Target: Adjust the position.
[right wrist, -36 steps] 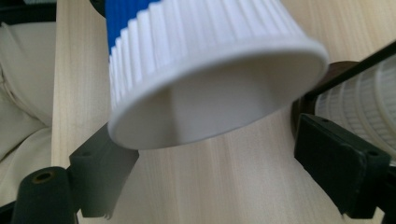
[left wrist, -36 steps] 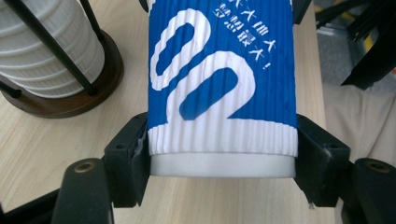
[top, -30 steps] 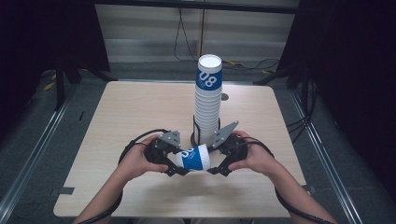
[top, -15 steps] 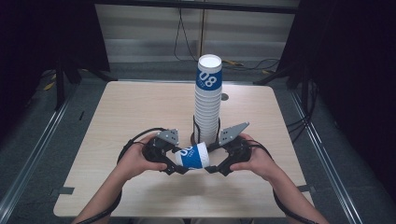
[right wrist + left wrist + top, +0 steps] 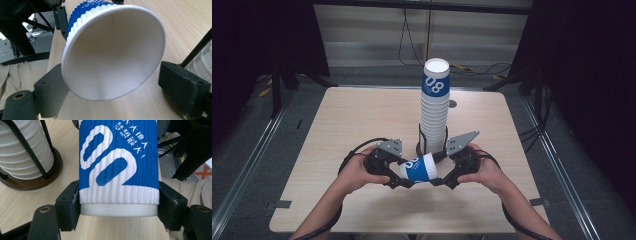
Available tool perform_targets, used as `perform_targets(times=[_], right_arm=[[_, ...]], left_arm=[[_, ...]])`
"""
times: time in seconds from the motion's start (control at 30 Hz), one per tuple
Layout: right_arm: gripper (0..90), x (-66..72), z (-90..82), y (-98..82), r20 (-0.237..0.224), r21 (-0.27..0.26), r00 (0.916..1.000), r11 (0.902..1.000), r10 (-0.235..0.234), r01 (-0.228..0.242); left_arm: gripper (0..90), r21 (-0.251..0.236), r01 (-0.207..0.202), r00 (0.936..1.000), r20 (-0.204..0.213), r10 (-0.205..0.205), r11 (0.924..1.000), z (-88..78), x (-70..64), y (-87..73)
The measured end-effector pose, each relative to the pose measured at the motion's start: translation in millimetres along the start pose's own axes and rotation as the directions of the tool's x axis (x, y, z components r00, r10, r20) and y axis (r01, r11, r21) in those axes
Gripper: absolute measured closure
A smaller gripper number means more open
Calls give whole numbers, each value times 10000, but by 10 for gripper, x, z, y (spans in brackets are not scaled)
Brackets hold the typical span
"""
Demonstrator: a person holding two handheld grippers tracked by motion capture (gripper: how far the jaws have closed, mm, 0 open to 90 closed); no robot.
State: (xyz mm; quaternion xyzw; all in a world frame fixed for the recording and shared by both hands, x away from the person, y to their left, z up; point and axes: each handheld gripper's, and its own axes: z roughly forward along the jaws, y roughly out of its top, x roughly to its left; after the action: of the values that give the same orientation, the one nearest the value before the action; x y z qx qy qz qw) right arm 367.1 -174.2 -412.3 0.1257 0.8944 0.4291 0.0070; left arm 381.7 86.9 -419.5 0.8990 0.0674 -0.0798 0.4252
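A blue and white ribbed paper cup (image 5: 419, 167) lies on its side just above the table's front middle, held between my two grippers. My left gripper (image 5: 404, 175) is shut on the cup's base end. In the left gripper view both pads press the cup (image 5: 119, 170) at the left gripper (image 5: 119, 206). The cup's open mouth (image 5: 112, 50) faces my right gripper (image 5: 117, 91), whose jaws stand on either side of the rim. Its right pad (image 5: 185, 90) is clear of the rim. In the high view the right gripper (image 5: 438, 172) sits at the cup's mouth end.
A tall stack of white cups (image 5: 434, 110) with a blue one on top stands in a black wire holder on a round wooden base (image 5: 30, 182), just behind the grippers. The wooden table (image 5: 362, 115) has dark floor and rails around it.
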Motion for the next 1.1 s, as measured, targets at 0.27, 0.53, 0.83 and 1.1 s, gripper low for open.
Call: perform_targets(times=[0.27, 0.53, 0.83, 1.1], right_arm=[[107, -5, 14, 37, -113, 159, 9998, 9997, -189, 191], [107, 5, 28, 65, -201, 368, 9990, 9985, -397, 404], [145, 4, 41, 75, -366, 477, 9972, 9966, -656, 673], [185, 4, 73, 73, -272, 766, 9969, 9942, -741, 760]], left_arm=[[300, 172, -44, 10000, 6, 44, 9998, 20, -4, 7], [300, 305, -336, 9994, 45, 335, 9990, 44, -16, 51], [301, 462, -339, 9994, 17, 338, 9984, 72, -10, 54], [304, 858, -628, 9977, -205, 648, 9943, 82, -9, 62]])
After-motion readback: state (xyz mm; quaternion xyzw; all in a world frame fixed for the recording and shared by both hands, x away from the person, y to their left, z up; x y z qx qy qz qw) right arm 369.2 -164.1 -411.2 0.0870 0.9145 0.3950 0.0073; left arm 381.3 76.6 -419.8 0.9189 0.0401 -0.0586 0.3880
